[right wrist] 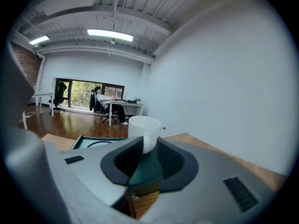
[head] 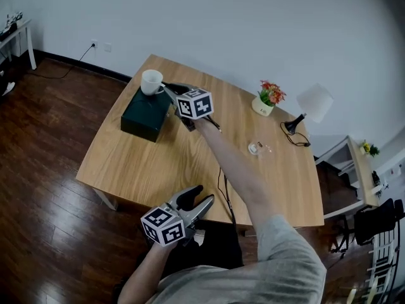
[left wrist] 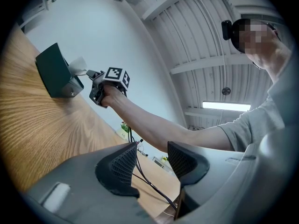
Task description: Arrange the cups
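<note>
Cup [head: 151,81] stands upright on the dark green box [head: 147,114] at the tabletop's [head: 158,163] far left corner. It lies straight ahead of the right gripper [head: 168,88], just past its tips; those jaws stand partly apart, pressing nothing. Left gripper [head: 199,199] hangs well back by the near edge, jaws apart and empty, so the right is nearer.

White walls [head: 253,18] meet a dark wood floor [head: 38,170]. A pale wooden desk [head: 145,163] stands by the wall, with a white lamp [head: 314,101] and potted flowers [head: 270,97] at its far edge. Strip lights [right wrist: 110,33] glow on the beamed ceiling, and a wide window [right wrist: 79,90] shows greenery.
</note>
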Demonstrator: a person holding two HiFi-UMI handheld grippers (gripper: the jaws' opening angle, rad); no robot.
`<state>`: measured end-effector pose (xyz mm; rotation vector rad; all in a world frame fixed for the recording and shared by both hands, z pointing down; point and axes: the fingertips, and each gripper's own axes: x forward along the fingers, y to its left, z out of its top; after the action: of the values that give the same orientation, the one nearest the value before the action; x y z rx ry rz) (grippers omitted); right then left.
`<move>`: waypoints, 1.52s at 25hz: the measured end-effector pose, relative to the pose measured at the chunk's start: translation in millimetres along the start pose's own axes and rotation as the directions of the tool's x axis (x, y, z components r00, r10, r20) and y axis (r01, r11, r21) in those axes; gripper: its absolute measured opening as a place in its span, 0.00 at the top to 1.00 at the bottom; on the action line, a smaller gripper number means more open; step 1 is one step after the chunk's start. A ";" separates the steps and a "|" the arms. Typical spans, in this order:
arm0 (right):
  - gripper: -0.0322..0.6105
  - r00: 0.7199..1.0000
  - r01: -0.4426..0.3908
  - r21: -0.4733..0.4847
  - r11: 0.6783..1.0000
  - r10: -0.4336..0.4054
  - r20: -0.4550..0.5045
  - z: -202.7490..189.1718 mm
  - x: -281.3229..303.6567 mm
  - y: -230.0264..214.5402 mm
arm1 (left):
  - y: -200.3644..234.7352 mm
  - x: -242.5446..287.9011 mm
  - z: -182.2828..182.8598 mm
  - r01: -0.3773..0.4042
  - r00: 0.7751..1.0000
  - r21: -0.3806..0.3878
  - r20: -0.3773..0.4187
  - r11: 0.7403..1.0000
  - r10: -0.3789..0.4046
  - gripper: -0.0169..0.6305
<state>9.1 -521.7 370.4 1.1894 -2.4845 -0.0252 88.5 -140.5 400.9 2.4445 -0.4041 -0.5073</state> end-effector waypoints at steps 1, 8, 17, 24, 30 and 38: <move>0.79 1.000 0.004 0.016 1.000 -0.005 0.020 3.7 -9.8 -2.2 | -0.1 0.0 -0.3 0.002 1.000 0.003 -0.004 1.000 -0.002 0.68; 0.79 0.989 0.007 0.118 0.993 -0.025 0.148 -15.0 -123.4 15.3 | -1.5 -10.7 5.2 0.001 1.000 0.011 -0.012 1.000 -0.001 0.68; 0.66 0.981 0.190 0.079 0.979 -0.192 0.016 -147.0 -296.0 -3.1 | 4.0 -2.5 2.0 -0.012 1.000 0.058 -0.012 0.998 0.012 0.68; 0.68 0.876 0.482 0.100 0.870 -0.475 -0.088 -231.9 -409.8 -67.1 | -1.3 -2.4 -9.8 -0.019 0.999 0.108 -0.044 0.994 0.024 0.68; 0.75 0.795 0.606 0.117 0.787 -0.600 -0.088 -246.2 -435.0 -125.7 | -4.7 -2.1 -11.2 -0.015 0.999 0.116 -0.048 0.993 0.021 0.68; 0.75 0.825 0.555 0.006 0.832 -0.549 -0.138 -250.8 -394.9 -151.4 | -3.5 -3.3 -9.5 -0.015 0.999 0.087 -0.029 0.996 0.017 0.70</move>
<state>433.4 -284.3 444.1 1.8310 -1.9553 -0.0446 90.4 -131.7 406.7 2.5274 -0.4415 -0.4547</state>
